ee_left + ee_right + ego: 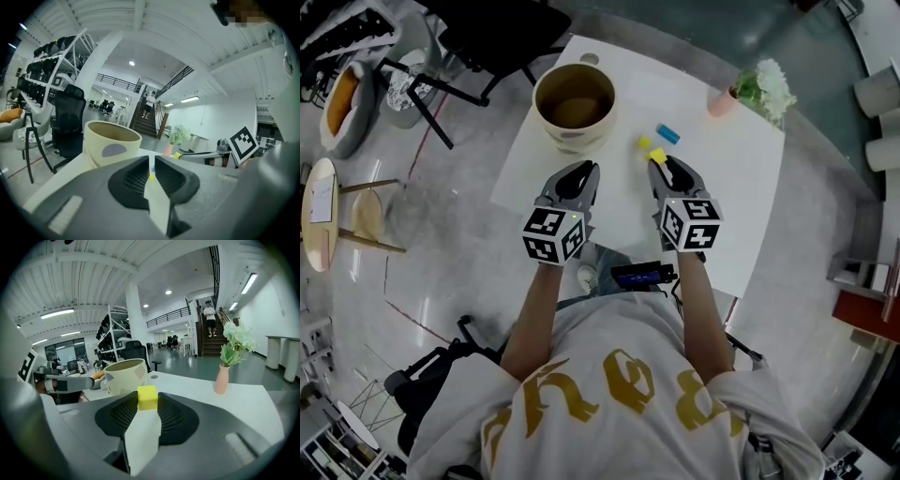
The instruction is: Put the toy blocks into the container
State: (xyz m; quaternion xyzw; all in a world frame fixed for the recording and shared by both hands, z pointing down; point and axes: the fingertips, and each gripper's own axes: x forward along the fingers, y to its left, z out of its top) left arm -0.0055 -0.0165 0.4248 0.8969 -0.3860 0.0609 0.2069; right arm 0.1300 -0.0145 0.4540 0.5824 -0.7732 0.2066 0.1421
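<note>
Right tongs (660, 167) pinch a yellow block (147, 397) (near the container (574, 103)); left tongs (152, 161) are narrow, nothing inside.

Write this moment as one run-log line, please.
right gripper: holds yellow block | left gripper: empty, fingers slightly apart | table: second yellow block, blue block | container: on table

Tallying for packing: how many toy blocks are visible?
3: yellow block in the right gripper; second yellow block and blue block on the table; container may hide more.
</note>
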